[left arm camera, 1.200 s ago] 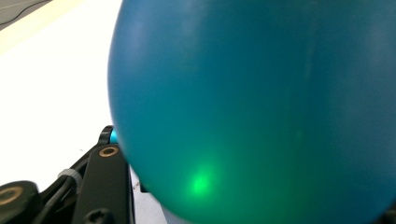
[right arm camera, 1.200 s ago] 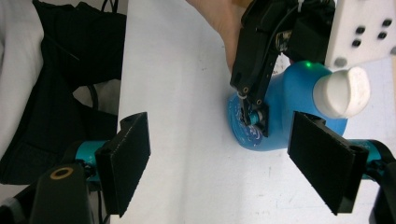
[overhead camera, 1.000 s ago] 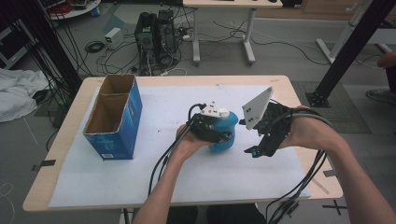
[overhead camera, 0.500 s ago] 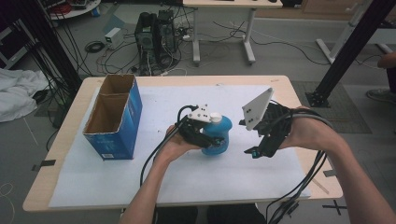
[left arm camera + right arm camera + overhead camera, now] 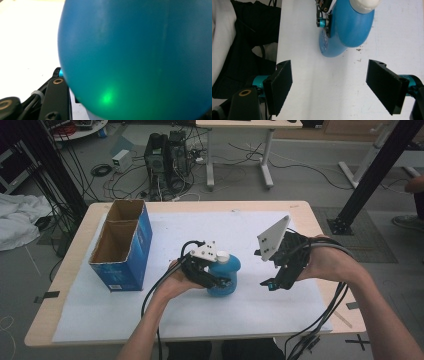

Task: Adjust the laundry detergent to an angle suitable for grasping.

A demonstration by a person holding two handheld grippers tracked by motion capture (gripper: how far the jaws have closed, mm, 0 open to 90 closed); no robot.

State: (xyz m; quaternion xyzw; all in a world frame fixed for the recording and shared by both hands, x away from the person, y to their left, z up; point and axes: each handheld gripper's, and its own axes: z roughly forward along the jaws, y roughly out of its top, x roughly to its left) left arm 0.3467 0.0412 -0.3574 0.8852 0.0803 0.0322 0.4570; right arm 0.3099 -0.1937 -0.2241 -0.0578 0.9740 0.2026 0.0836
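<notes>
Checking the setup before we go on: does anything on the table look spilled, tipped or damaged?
Nothing stands out. The blue bottle stands upright with its white cap on, the left gripper against it; the blue box stands open-topped.

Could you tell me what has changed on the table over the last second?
The left gripper and its hand slid a little left and toward the person along the blue bottle, keeping its jaws around it. The bottle stays upright on the white mat. The right gripper still hovers open beside it, and the cardboard box has not moved.
</notes>
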